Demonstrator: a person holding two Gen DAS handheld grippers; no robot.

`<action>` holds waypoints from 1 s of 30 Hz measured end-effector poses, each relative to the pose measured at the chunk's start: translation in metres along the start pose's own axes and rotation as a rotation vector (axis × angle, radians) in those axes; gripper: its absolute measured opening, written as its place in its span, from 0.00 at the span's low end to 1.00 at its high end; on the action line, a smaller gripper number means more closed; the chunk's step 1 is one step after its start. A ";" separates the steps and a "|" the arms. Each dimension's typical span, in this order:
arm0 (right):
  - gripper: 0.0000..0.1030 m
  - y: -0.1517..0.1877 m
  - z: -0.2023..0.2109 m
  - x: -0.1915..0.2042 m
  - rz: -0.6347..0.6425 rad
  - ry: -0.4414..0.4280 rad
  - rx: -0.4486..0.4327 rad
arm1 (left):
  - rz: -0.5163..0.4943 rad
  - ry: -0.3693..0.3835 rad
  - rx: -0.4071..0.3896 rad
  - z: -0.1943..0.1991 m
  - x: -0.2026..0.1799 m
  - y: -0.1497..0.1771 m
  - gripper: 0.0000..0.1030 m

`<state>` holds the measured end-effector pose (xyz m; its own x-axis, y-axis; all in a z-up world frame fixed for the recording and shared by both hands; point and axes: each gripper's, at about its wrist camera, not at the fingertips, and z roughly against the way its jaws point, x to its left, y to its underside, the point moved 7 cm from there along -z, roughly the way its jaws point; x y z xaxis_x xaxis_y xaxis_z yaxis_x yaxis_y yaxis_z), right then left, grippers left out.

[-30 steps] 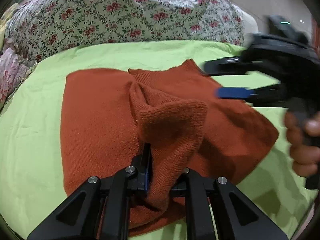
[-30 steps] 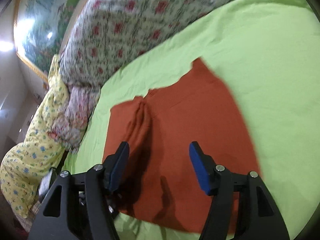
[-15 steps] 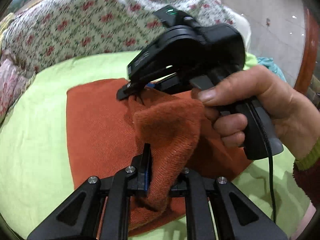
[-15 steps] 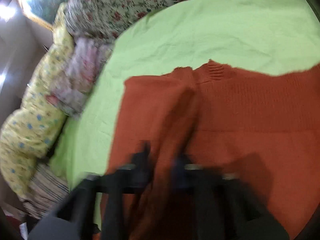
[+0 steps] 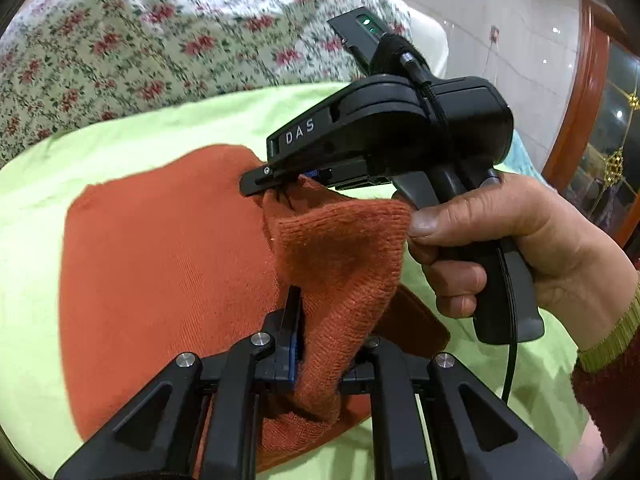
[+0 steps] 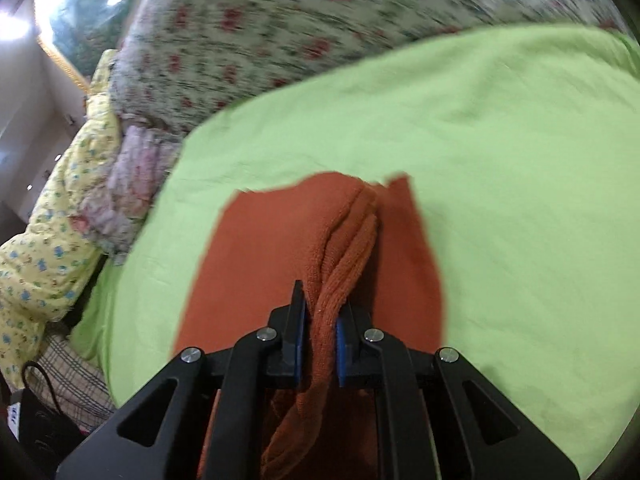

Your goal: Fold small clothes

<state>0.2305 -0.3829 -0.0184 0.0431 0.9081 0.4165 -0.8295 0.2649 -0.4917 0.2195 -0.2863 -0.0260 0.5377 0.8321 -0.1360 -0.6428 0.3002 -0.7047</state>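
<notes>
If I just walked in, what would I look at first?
The orange sweater, lying on a bright green sheet. Both grippers pinch a raised fold of it: the left hand-held gripper up close, the right hand-held gripper just beyond. Behind lies a flowery quilt.

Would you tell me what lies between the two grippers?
A raised ridge of the orange sweater, pinched by left gripper and right gripper; left wrist view.

Green sheet [image 6: 500, 152] on bed; floral quilt [image 5: 152, 40] behind; yellow print blanket [image 6: 48, 216] at left; wood frame [image 5: 576, 92] far right.
</notes>
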 end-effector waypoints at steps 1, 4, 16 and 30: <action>0.13 0.002 0.000 -0.008 -0.016 -0.004 -0.007 | -0.001 -0.005 0.006 -0.004 -0.002 0.002 0.12; 0.13 0.006 -0.003 -0.019 -0.024 -0.005 -0.031 | -0.007 0.002 0.016 -0.014 -0.006 0.004 0.18; 0.50 0.019 0.022 -0.037 -0.043 0.132 -0.078 | 0.030 0.141 0.066 0.037 -0.004 0.040 0.64; 0.73 0.055 0.030 -0.029 -0.060 0.082 -0.042 | 0.384 0.032 0.076 0.066 0.145 0.038 0.77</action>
<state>0.1668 -0.4045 -0.0347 0.1386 0.9133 0.3830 -0.8003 0.3311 -0.5000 0.2366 -0.1233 -0.0263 0.2661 0.8762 -0.4019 -0.8384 0.0046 -0.5451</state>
